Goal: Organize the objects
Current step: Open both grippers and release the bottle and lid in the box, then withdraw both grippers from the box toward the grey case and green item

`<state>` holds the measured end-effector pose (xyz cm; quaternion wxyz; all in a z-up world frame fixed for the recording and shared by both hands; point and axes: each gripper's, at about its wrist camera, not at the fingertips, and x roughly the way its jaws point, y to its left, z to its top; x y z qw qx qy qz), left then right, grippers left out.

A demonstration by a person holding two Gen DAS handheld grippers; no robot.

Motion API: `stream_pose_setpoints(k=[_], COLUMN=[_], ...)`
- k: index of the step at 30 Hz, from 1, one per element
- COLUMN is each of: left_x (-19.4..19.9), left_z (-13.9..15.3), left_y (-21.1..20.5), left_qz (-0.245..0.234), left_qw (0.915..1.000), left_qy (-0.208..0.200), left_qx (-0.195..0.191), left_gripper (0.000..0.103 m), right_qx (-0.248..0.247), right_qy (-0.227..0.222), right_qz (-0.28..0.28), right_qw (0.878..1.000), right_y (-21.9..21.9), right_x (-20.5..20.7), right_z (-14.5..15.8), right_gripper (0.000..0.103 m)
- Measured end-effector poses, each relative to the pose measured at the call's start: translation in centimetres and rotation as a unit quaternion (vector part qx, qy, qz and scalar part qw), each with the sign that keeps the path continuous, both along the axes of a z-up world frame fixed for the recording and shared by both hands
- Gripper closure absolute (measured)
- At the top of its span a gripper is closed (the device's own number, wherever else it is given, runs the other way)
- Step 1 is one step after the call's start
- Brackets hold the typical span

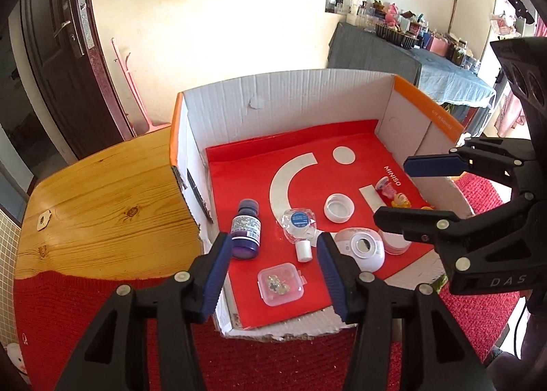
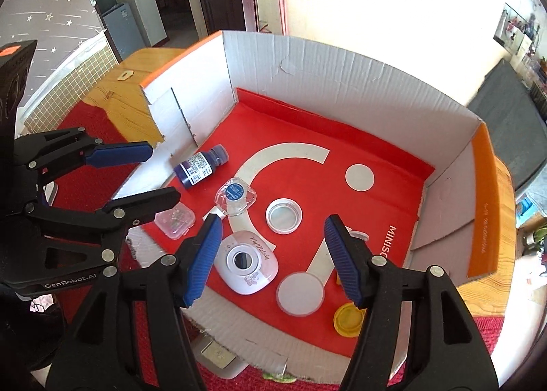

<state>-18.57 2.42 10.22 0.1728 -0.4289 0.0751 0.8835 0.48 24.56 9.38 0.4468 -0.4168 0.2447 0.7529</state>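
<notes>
A wooden surface (image 1: 102,192) carries a red knitted cloth (image 1: 85,305) over its near part. An open white cardboard box (image 1: 290,100) with orange rims stands on it, partly on the cloth. A small pale tag (image 1: 43,220) lies on the bare wood.

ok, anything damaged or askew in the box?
Yes. The cardboard box has a torn, ragged front edge and a ripped patch on its back wall. The purple bottle lies on its side.
</notes>
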Motion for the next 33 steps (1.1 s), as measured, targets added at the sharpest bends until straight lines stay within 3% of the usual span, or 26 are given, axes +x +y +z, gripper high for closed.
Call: stream_pose_setpoints(k=[6, 13, 26, 33], left_x=[2.8, 5.8, 10.6, 11.9], left_z=[1.1, 0.7, -1.3, -3.5], left_y=[-0.5, -0.6, -0.4, 0.0], left_qz=[0.002, 0.006, 0.025, 0.036], left_qw=[0.9994, 0.9979, 0.9955, 0.9961], left_qy=[0.025, 0.035, 0.052, 0.054], left_qx=[0.024, 0.054, 0.075, 0.06], left_gripper=[0.043, 0.037, 0.023, 0.015], right_qx=[0.048, 0.095, 0.14, 0.152], right_qy=[0.025, 0.04, 0.068, 0.094], right_qz=[-0.015, -0.028, -0.078, -0.109], right_qw=[0.998, 0.994, 0.985, 0.978], right_y=[-3.3, -7.9, -14.8, -16.4], right_x=[-0.6, 0.4, 3.7, 5.6], right_z=[3.0, 4.3, 2.6, -0.1], right_gripper=[0.034, 0.027, 0.02, 0.019])
